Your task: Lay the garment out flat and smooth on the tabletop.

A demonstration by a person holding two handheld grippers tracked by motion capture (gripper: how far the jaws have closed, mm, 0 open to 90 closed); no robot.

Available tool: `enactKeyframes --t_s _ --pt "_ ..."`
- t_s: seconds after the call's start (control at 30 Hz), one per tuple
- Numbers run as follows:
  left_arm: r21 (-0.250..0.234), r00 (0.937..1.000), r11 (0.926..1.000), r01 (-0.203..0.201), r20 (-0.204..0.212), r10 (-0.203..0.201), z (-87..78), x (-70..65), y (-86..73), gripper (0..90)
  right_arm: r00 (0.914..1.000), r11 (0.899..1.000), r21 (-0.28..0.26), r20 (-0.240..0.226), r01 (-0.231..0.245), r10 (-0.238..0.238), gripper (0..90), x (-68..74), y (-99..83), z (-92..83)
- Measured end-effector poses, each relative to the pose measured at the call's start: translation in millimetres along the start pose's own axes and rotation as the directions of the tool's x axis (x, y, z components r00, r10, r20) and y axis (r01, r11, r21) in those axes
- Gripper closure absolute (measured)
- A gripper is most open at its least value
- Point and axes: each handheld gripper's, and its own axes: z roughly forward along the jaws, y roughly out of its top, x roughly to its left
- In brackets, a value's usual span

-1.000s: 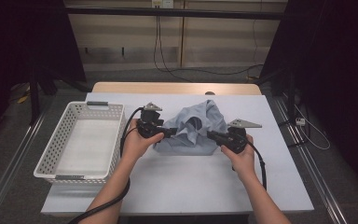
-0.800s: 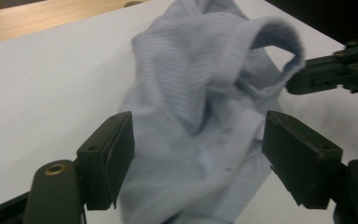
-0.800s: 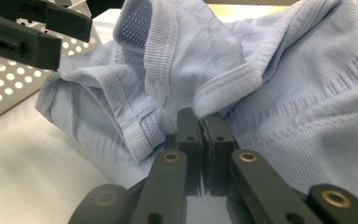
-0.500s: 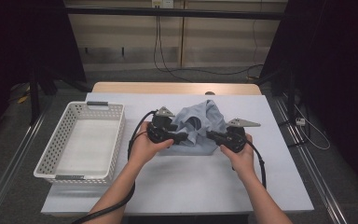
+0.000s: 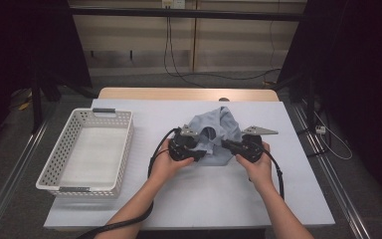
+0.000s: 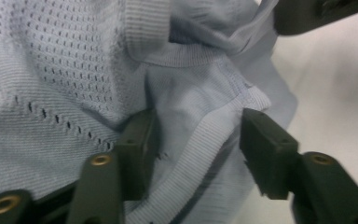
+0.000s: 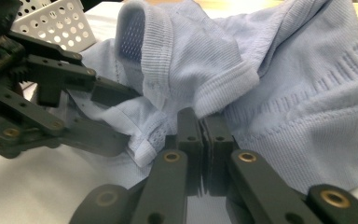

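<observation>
On the white table [image 5: 179, 199], a crumpled pale-blue knit garment [image 5: 218, 130].

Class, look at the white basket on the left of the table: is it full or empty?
Empty. In the high view the white basket shows its bare floor, while the pale blue garment lies outside it on the table.
</observation>
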Motion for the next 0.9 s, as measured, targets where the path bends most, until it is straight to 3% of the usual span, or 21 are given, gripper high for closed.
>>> enactKeyframes --t_s 0.13,0.23,0.27,0.33,0.4,0.47,0.53,0.6,0.7,0.77,0.83,0.87,0.9 --pt "0.004 0.9987 0.9994 -0.034 -0.037 0.034 2.8 -2.3 -1.2 53.9 0.9998 1.0 0.008 0.013 0.011 -0.011 87.9 -1.3 -0.7 1.7" --pt "0.015 0.998 0.999 -0.041 -0.047 0.042 2.4 -2.7 -0.7 69.2 0.9999 1.0 0.023 0.015 0.006 -0.006 87.1 -3.1 -2.1 5.0" --pt "0.013 0.9991 0.9998 -0.017 -0.039 0.017 2.4 -2.3 -1.0 76.2 0.9998 1.0 0.029 0.02 0.008 -0.008 86.3 -4.0 -2.8 6.4" --pt "0.018 0.9997 0.9998 0.008 -0.023 -0.007 0.5 0.1 -0.9 79.8 0.9991 0.999 0.034 0.043 0.008 -0.009 80.4 -5.4 -4.3 8.1" --pt "0.032 0.9993 0.9988 0.038 0.006 -0.038 -3.3 3.1 -0.8 82.7 0.9958 0.999 0.042 0.088 0.021 -0.024 69.5 -7.1 -5.3 9.1" --pt "0.037 0.9988 0.9983 0.045 0.018 -0.046 -6.4 5.3 -1.8 83.5 0.9922 0.998 0.054 0.12 0.027 -0.034 51.6 -10.2 -6.2 9.0" --pt "0.036 0.9984 0.9982 0.049 0.029 -0.05 -6.8 6.8 -2.9 83.6 0.978 0.998 0.064 0.205 0.024 -0.037 30.8 -16.0 -7.3 8.0" --pt "0.031 0.9978 0.9979 0.056 0.034 -0.057 -6.5 7.5 -3.5 83.6 0.9633 0.998 0.058 0.266 0.017 -0.032 17.3 -23.2 -8.5 8.0" --pt "0.031 0.9978 0.9982 0.052 0.039 -0.053 -6.6 7.5 -3.5 83.5 0.9594 0.997 0.074 0.28 0.012 -0.032 13.8 -32.0 -10.3 12.4" --pt "0.03 0.9976 0.9981 0.053 0.044 -0.054 -6.7 8.1 -4.0 83.5 0.9586 0.992 0.123 0.28 0.015 -0.049 14.8 -37.5 -13.8 20.4" --pt "0.028 0.9966 0.9979 0.059 0.056 -0.061 -7.3 9.1 -4.5 83.4 0.9741 0.986 0.165 0.224 -0.007 -0.03 22.9 -41.2 -16.8 27.9" --pt "0.027 0.9962 0.9977 0.062 0.059 -0.063 -7.4 9.4 -4.7 83.4 0.9729 0.983 0.181 0.226 0.006 -0.047 27.4 -39.8 -15.0 30.2" --pt "0.025 0.9961 0.9978 0.062 0.061 -0.064 -7.5 9.6 -4.9 83.3 0.9787 0.984 0.176 0.198 0.017 -0.052 40.4 -38.8 -14.0 31.1"
